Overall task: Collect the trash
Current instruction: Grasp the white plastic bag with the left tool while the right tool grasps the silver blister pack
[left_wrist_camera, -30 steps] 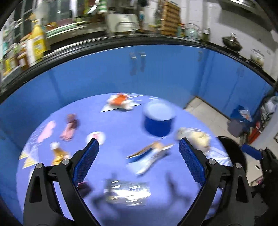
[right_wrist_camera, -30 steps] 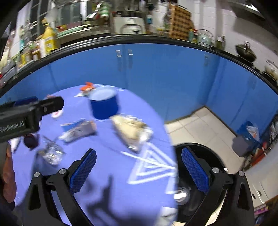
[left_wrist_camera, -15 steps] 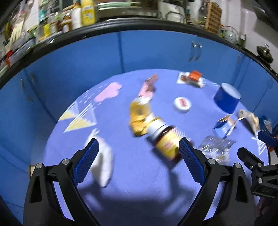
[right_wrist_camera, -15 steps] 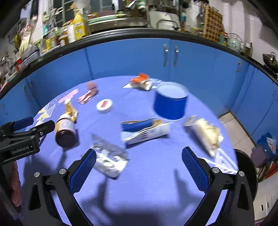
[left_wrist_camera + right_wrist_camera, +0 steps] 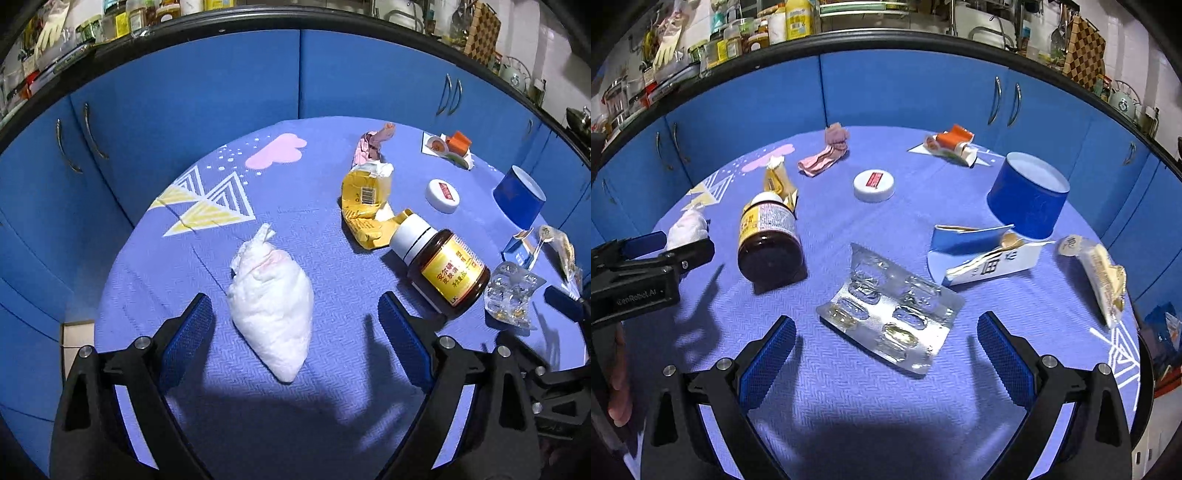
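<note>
Two wide, empty claws: left (image 5: 295,325) closing over one tissue wad (image 5: 271,306), right (image 5: 886,343) over one blister pack (image 5: 890,314).

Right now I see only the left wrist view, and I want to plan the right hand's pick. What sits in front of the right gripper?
Observer: The blister pack lies lined up between the open jaws of the right gripper. The pads are not touching it.
Operator: In my view the pack is half hidden. Is it flat?
Observer: No, its far edge curls up off the cloth.
Operator: What lies further right?
Observer: A torn blue and white carton lies at the foot of the blue cup.
Operator: And past that?
Observer: A long cream wrapper lies alone near the table's edge.
</note>
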